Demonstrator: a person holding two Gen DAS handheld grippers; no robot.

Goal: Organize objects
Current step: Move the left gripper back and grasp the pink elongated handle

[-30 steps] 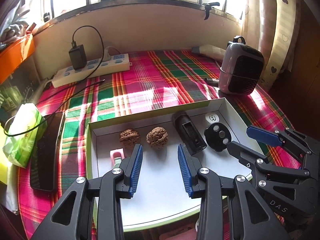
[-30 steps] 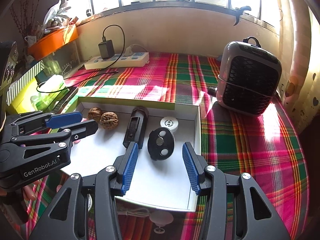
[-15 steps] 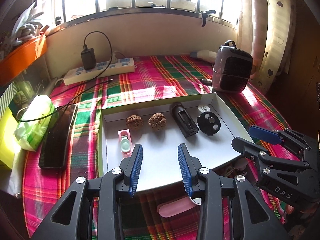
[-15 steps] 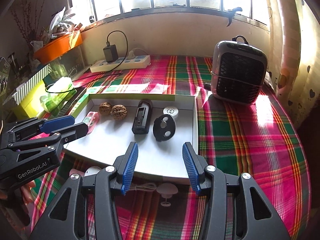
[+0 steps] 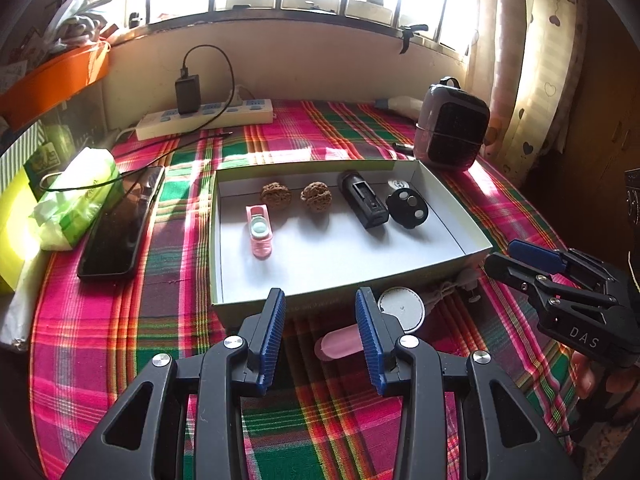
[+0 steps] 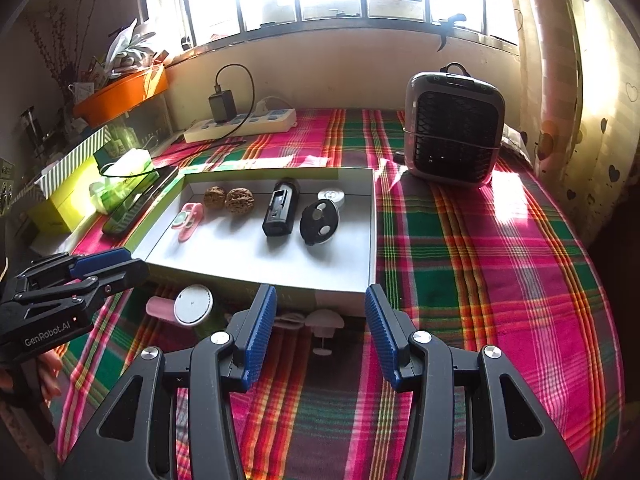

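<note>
A shallow white box (image 5: 340, 260) lies on the plaid cloth. In a row it holds a pink clip (image 5: 260, 232), two walnuts (image 5: 275, 192) (image 5: 316, 197), a black cylinder (image 5: 363, 199), a black oval piece (image 5: 407, 210) and a small white cap (image 5: 398, 185). On the cloth before the box lie a pink tube (image 5: 340, 346), a white disc (image 5: 402, 306) and a white hook (image 6: 324, 320). My left gripper (image 5: 320, 320) hangs open over the box's near edge, nothing between its fingers. The right gripper (image 6: 320, 312) is open too, just short of the box (image 6: 260, 256).
A grey heater (image 6: 452, 128) stands at the back right. A power strip with a charger (image 5: 204, 116) lies by the wall. Left of the box are a black phone (image 5: 120, 224), a green tissue pack (image 5: 76, 200) and a yellow box (image 6: 64, 200). A curtain (image 5: 532, 60) hangs on the right.
Both grippers have drawn back from over the box toward the near side. The box now looks farther off, and the pink tube, white disc and hook before it have come into view.
</note>
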